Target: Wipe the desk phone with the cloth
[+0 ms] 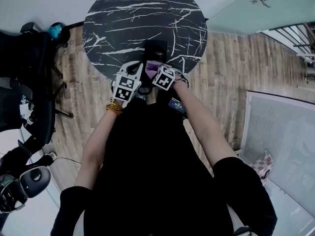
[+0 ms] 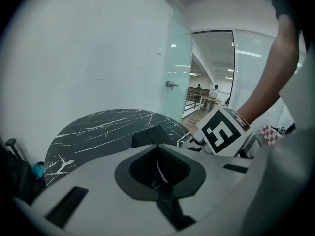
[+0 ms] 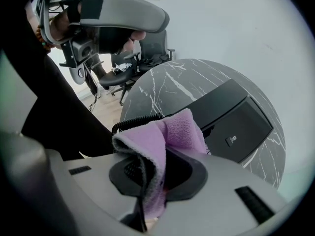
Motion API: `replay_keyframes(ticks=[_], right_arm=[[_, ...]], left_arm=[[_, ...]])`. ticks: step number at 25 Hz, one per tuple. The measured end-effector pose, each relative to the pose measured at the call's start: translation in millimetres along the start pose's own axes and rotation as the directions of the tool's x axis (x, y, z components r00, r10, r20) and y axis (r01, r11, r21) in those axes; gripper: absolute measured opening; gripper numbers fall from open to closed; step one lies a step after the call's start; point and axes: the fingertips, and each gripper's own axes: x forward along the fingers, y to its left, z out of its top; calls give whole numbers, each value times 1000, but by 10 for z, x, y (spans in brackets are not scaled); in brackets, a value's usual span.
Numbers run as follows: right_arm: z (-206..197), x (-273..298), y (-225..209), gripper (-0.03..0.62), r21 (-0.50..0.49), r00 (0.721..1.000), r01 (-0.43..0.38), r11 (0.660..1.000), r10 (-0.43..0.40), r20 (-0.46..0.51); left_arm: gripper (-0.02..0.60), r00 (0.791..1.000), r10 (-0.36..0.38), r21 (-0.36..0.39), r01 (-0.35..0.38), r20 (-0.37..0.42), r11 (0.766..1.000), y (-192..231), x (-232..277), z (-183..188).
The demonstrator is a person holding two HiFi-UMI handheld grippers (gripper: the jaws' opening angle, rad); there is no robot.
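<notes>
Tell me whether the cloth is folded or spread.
Folded: the purple cloth is bunched and doubled over, pinched in the right gripper.

The left tool (image 2: 157,170) is shown with its jaws drawn together and nothing held between them. Beyond them a round black marbled bench (image 2: 93,132) is seen, with the dark desk phone (image 2: 150,136) resting on it. The right tool's marker cube (image 2: 224,132) is held just right of the phone, below a bare forearm (image 2: 268,77). A glass door (image 2: 177,73) is set behind.
</notes>
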Motion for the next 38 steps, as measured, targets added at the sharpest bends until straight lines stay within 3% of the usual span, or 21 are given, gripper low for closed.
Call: replay_keyframes(ticks=[10,16,20,25,31,34,36,38], right_arm=[[34,-76,-3,59,34,998,-24,999,22,54],[178,-314,-115,60,-38,996,-20,999,23,89],[392,-595,-427,59,-44,980,67,997,-57,191],[550,-910,-907,60,-50,948,217,975,-199,247],[669,-1256,-1457,58,-29,876,406,913,-380,299],[646,-1326,-1657,59,-74,845,498,864,-464,268],[573,-1305,-1722,58,-133,834,537,833,-500,232],[505,-1241,-1756,60,-148,832,547,824,-516,204]], left_arm=[[14,999,23,-26,-22,23,999,103,-27,38],[14,1000,26,-49,-26,5,998,119,-70,-52],[14,1000,28,-49,-28,5,998,97,-70,-65],[14,999,35,-65,-34,10,997,104,-94,-74],[14,999,40,-75,-40,6,996,91,-129,-98],[14,999,45,-75,-45,0,996,101,-130,-122],[14,999,44,-74,-45,-6,996,74,-123,-140],[14,999,39,-72,-40,-14,997,38,-127,-152]])
